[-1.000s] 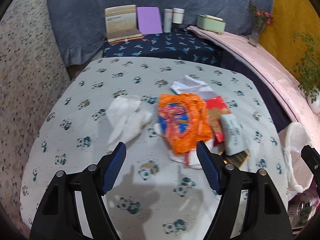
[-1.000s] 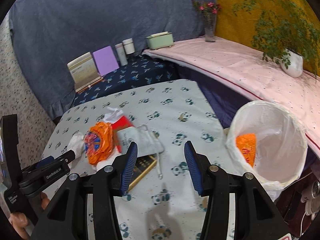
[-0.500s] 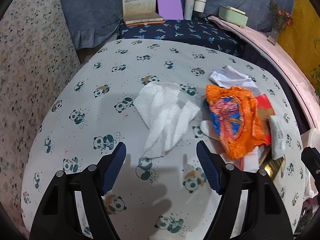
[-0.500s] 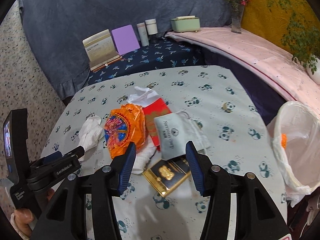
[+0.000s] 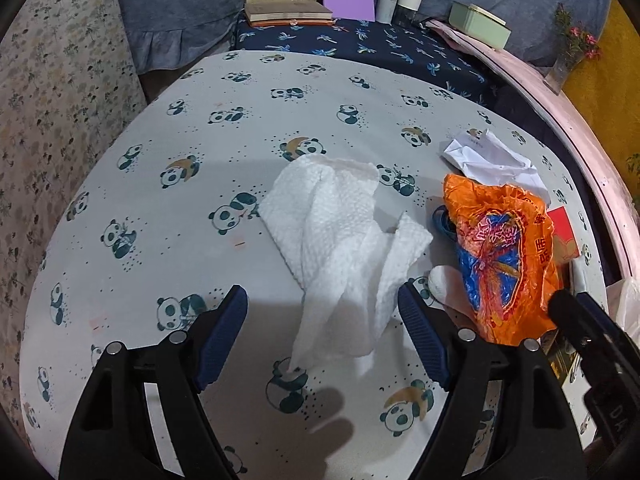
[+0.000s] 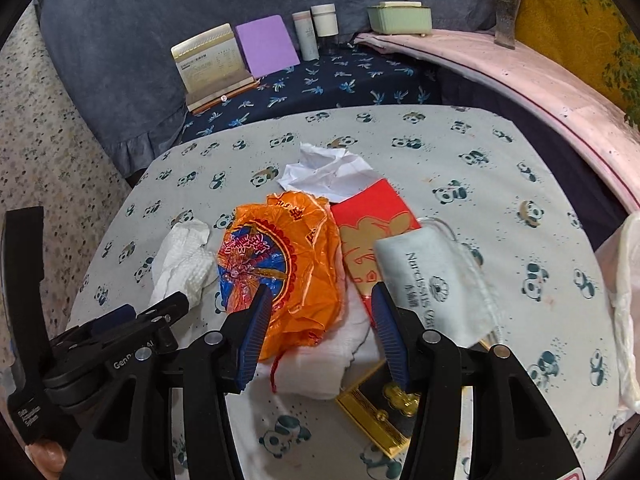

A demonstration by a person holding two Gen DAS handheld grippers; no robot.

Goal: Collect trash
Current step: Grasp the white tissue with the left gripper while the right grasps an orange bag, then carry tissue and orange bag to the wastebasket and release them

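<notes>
Left tool [image 5: 322,334] opening, astride tissue [image 5: 340,248], set to pinch. Right tool [image 6: 318,330] open over orange wrapper [image 6: 288,256], nothing gripped.

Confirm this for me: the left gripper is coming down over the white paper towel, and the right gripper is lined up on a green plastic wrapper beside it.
One thing is wrong: the wrapper is orange, not green. The right wrist view shows it between the right gripper's open fingers. The rest holds: the left gripper, jaws opening, comes over the white paper towel.
</notes>
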